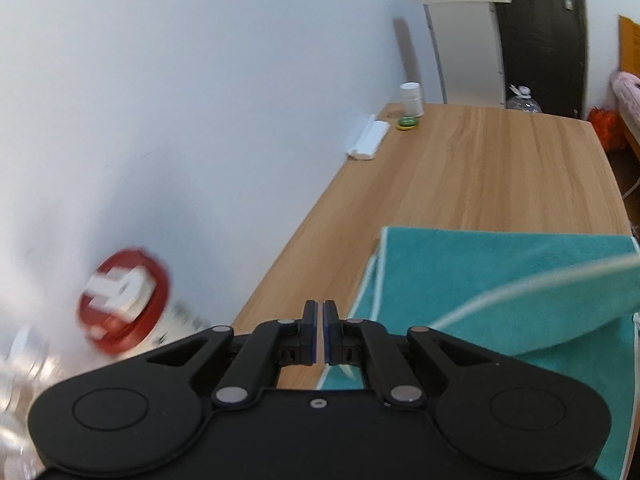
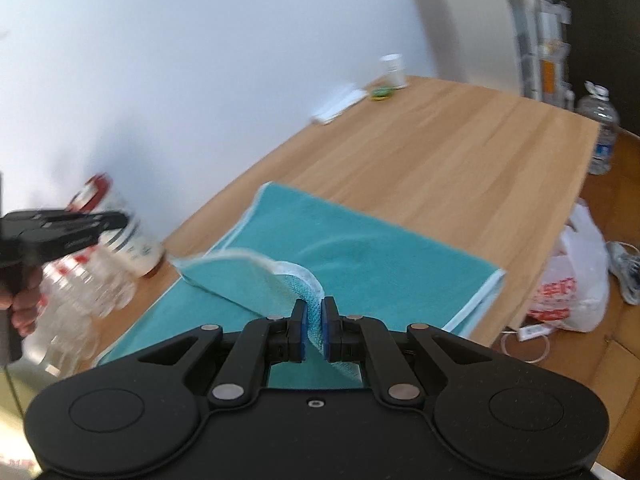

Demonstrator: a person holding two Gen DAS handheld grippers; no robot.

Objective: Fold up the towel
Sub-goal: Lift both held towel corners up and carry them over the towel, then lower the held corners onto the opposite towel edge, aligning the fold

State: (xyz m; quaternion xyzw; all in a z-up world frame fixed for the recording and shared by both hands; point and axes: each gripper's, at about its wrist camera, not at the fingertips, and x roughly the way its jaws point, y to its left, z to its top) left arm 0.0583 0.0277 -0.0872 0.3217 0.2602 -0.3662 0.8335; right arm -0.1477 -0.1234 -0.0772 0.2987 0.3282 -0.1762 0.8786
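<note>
At the left end of the wooden table (image 2: 460, 152), against the wall, a red-lidded jar (image 2: 120, 220) and clear plastic bottles (image 2: 80, 292) were seen. The left gripper (image 1: 319, 332) was held above the table's wall-side edge with its jaws clenched on nothing, the towel (image 1: 500, 280) lying just to its right. The teal towel was spread flat near the table's front edge, one white-trimmed edge lifted and curled over. That raised edge was grasped between the fingers of the right gripper (image 2: 314, 328). At the far corner a white bottle (image 2: 393, 70) stood.
</note>
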